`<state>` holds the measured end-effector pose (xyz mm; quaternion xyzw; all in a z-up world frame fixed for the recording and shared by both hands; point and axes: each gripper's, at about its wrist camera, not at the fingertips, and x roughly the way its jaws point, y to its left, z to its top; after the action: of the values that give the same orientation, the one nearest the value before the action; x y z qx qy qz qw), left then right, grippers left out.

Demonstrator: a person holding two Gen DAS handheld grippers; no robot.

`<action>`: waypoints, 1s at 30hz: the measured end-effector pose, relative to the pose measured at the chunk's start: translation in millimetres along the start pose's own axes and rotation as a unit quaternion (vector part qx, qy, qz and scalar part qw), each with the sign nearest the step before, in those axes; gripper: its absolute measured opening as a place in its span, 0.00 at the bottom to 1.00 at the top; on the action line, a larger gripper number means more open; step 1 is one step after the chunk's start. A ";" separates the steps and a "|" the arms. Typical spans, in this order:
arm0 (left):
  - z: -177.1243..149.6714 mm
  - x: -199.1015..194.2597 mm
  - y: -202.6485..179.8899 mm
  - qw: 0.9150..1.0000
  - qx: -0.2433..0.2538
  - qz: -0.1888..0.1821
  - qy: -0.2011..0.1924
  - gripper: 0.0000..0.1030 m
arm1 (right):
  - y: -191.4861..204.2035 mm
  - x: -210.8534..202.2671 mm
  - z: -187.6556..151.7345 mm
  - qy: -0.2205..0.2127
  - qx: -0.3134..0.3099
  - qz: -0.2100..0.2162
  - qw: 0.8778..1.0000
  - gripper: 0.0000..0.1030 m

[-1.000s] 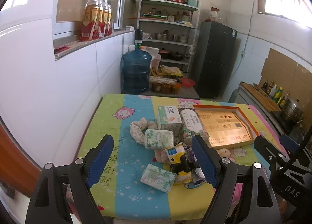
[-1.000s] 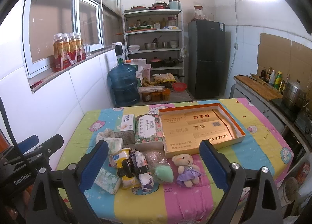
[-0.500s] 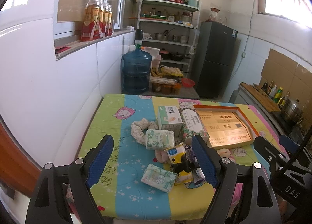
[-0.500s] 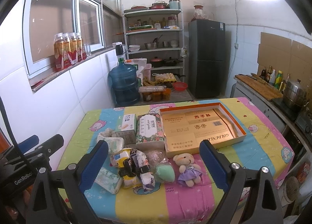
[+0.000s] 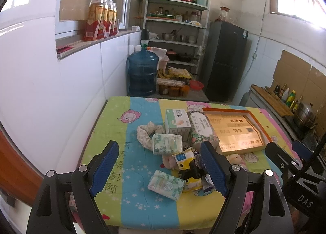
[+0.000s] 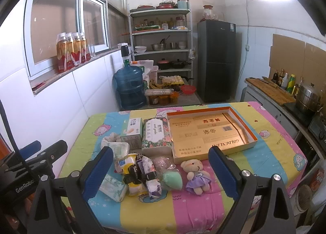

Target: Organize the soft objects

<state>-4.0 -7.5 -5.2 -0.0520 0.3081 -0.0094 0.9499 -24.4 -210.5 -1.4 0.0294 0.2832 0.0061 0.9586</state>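
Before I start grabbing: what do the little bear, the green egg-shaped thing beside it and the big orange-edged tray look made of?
The teddy bear looks like cream plush with a fuzzy nap, wearing a shiny purple fabric dress. The green egg-shaped thing has a matte, even surface, probably a foam sponge; it seems to sit in clear crinkled film. The orange-edged tray looks like glossy printed cardboard with thin straight walls.

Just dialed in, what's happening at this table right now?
A person holds a pair of tongs in each hand above the near edge of the table. The left tongs and right tongs are both open and empty. Nothing is in the shallow orange-rimmed box. The teddy bear, green sponge and tissue packs lie loose in front of it, untouched.
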 end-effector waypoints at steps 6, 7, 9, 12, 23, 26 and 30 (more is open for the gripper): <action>-1.5 3.6 -0.1 1.000 0.000 0.003 0.003 0.81 | 0.2 4.2 -1.6 0.005 0.000 0.002 1.000 0.92; -1.9 4.7 0.1 1.000 0.000 0.003 0.004 0.81 | 0.2 5.4 -1.7 0.006 0.001 0.002 1.000 0.92; -1.9 7.3 0.6 1.000 -0.001 0.004 0.006 0.81 | 0.2 8.5 -2.1 0.008 0.001 0.002 1.000 0.92; -3.2 12.2 2.5 1.000 -0.003 0.005 0.008 0.81 | 0.6 14.4 -4.9 0.014 -0.002 0.000 1.000 0.92; -25.4 46.4 12.1 0.999 0.010 -0.023 0.024 0.81 | -11.6 54.3 -31.3 0.060 -0.025 -0.018 0.998 0.84; -36.6 61.1 14.7 0.999 0.013 -0.028 0.038 0.81 | -17.4 67.4 -38.6 0.077 -0.016 -0.005 0.997 0.84; -57.4 82.3 19.1 0.998 0.002 -0.029 0.063 0.81 | -19.1 87.4 -49.1 0.101 -0.020 0.013 0.995 0.82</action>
<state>28.8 2.1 -101.4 -0.0579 0.3657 -0.0412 0.9280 22.2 -224.4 -91.1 0.0131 0.3782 0.0269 0.9252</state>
